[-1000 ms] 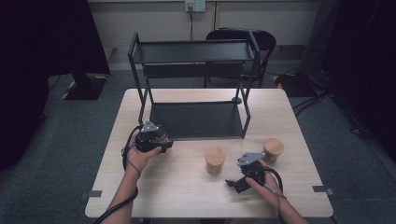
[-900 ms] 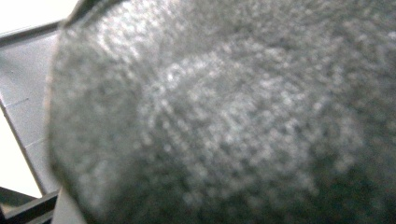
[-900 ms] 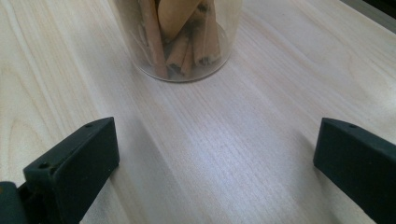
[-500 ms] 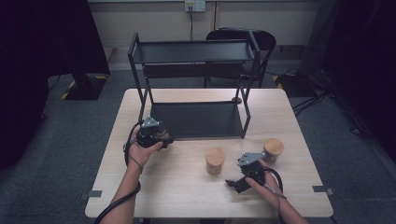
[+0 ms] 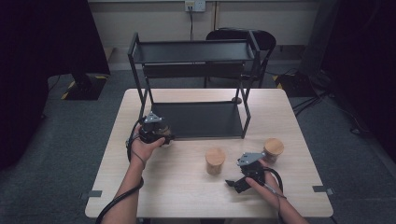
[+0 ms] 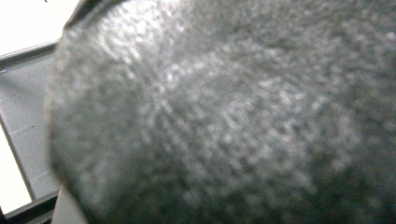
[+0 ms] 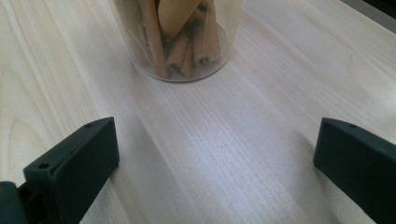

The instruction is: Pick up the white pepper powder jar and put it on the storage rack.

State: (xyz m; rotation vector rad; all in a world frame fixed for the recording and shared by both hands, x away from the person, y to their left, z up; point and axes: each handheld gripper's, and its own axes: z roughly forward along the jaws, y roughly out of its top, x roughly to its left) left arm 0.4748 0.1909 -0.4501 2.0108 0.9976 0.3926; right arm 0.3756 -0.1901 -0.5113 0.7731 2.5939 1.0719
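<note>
L gripper (image 5: 161,135) clamping a jar, prob grey-filled (image 6: 224,121), at rack (image 5: 201,120) edge

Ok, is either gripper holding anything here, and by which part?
The left gripper is shut, apparently on a grey speckled thing close against its camera; which part cannot be told. The right gripper is open and holds nothing; the cinnamon-stick jar stands ahead.

Pale wood-grain tabletop (image 5: 177,186) is seen w/ fine light streaks. Black metal two-tier shelf rack (image 5: 196,51) is set on it. Two clear jars w/ tan wooden lids (image 5: 215,156) (image 5: 273,145) are shown; brown cinnamon sticks (image 7: 180,37) are seen inside one. Grey speckled surface (image 6: 224,121) is seen close-up, blurred.
</note>
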